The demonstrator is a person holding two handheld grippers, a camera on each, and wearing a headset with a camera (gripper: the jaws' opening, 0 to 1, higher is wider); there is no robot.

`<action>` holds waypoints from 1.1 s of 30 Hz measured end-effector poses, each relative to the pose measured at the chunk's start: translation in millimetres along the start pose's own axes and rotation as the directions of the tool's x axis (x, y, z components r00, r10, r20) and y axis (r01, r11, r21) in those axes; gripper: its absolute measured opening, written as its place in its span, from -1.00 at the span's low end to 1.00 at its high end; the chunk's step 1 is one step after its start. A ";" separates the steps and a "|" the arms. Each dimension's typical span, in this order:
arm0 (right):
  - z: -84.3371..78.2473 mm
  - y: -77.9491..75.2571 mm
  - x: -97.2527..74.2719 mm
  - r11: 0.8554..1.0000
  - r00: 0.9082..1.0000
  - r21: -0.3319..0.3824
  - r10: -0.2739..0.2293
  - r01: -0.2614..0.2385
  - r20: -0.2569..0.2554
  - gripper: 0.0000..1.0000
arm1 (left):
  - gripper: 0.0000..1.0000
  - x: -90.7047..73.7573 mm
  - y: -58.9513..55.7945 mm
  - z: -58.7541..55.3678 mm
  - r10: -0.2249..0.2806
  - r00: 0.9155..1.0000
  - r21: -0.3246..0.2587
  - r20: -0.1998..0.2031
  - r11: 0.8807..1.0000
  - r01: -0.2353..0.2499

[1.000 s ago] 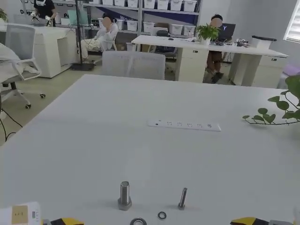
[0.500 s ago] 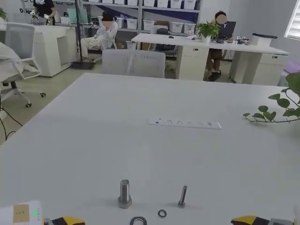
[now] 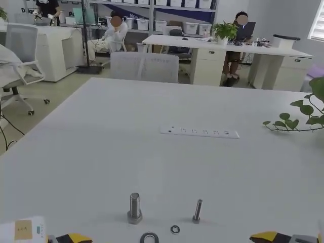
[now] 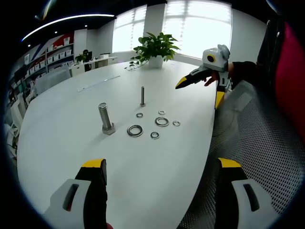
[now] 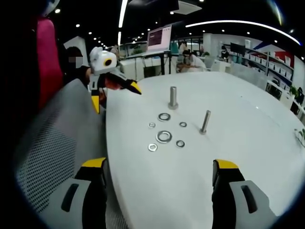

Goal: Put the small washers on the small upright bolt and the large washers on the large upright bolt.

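Your left gripper (image 4: 160, 164) and right gripper (image 5: 159, 164) both sit spread and empty (nothing picked up yet). Just ahead lie the washers (image 4: 156, 121). Beyond them stand the large bolt (image 4: 106, 119) and the small bolt (image 4: 142, 95). Your next move is probably to pinch one washer.

— Head view?
— High at the near edge of the white tabletop (image 3: 152, 126), facing across it into the office.
— Gripper views?
— Low, close, seemingly just off that edge, looking in from opposite sides; all three share the large upright steel bolt (image 3: 134, 207).
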State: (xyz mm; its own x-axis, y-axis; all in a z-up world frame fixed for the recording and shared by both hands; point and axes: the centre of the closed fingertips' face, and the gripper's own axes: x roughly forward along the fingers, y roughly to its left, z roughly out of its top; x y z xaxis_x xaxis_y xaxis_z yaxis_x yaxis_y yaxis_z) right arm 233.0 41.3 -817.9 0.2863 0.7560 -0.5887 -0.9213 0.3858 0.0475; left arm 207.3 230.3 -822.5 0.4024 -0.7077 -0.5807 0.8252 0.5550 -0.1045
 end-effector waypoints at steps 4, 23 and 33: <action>0.0 -0.4 0.1 1.000 1.000 0.001 0.000 0.000 -0.002 0.83 | 0.90 -0.2 -0.1 -0.3 0.000 1.000 -0.001 0.000 1.000 0.000; 10.2 -2.9 1.4 0.998 0.998 -0.057 0.017 -0.020 -0.058 0.70 | 0.89 -0.2 -1.2 0.5 0.002 1.000 -0.003 0.004 1.000 -0.002; 15.0 0.3 9.5 0.994 0.995 -0.092 0.048 -0.057 -0.091 0.61 | 0.89 -0.5 -1.3 -1.0 0.004 1.000 -0.006 0.005 1.000 -0.004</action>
State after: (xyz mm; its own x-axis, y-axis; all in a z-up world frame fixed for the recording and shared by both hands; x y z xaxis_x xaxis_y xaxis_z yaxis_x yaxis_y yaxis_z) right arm 239.4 56.5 -811.4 0.2162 0.7224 -0.6568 -0.9564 0.2920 0.0063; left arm 205.6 230.4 -822.9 0.4076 -0.7077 -0.5771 0.8211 0.5606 -0.1075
